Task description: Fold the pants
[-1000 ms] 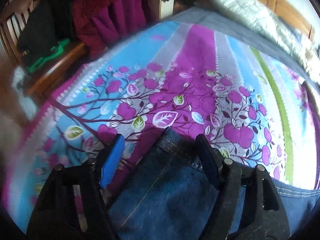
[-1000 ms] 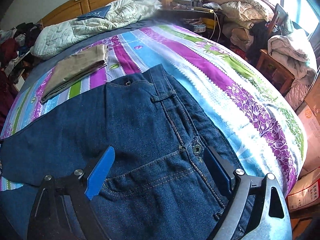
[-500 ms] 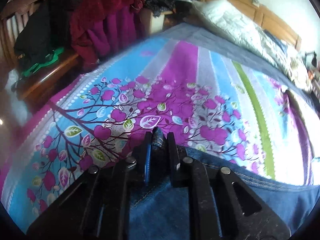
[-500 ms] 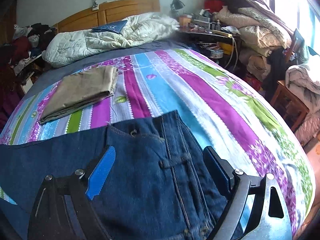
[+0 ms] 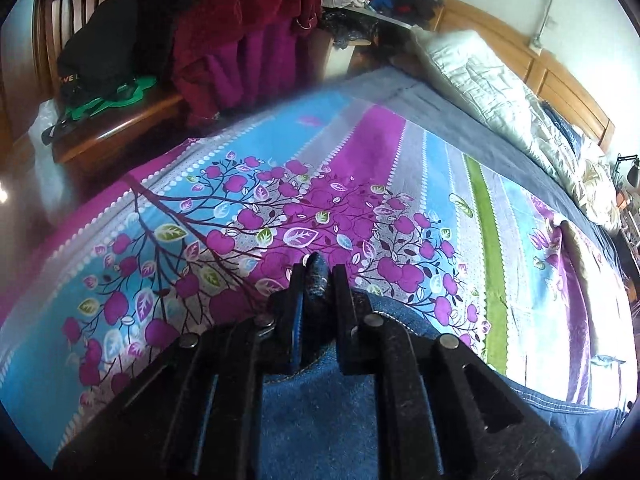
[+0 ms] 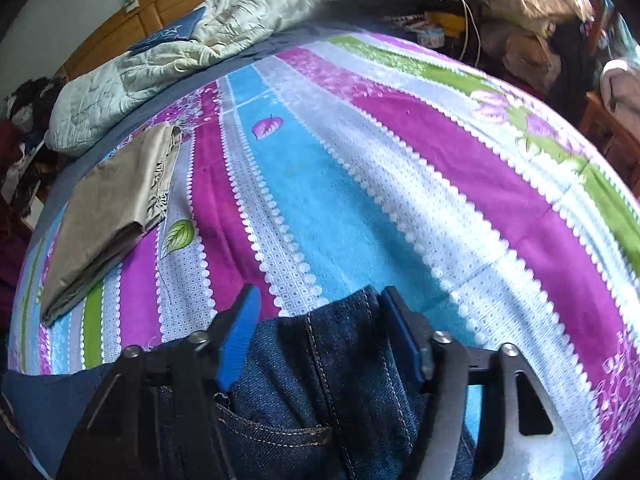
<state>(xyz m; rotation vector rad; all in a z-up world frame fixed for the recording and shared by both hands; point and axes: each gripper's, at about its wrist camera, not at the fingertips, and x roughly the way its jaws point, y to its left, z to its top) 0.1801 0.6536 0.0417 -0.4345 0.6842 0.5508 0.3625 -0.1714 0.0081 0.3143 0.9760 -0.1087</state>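
Dark blue denim jeans (image 6: 320,392) lie across the near edge of a bed covered by a striped purple, blue and green floral sheet (image 6: 360,184). The left gripper (image 5: 316,280) is pinched tight on a bunched fold of the denim (image 5: 316,412). The right gripper (image 6: 320,320) straddles the waistband, jaws narrowed but not fully closed, blue pads beside the cloth. Folded beige trousers (image 6: 112,216) rest well apart, near a pale quilted duvet (image 6: 160,64) by the wooden headboard (image 6: 168,4).

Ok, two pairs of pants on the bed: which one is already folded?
The tan pants, lying folded and untouched near the quilt. The blue jeans sit between the right claw's fingers.
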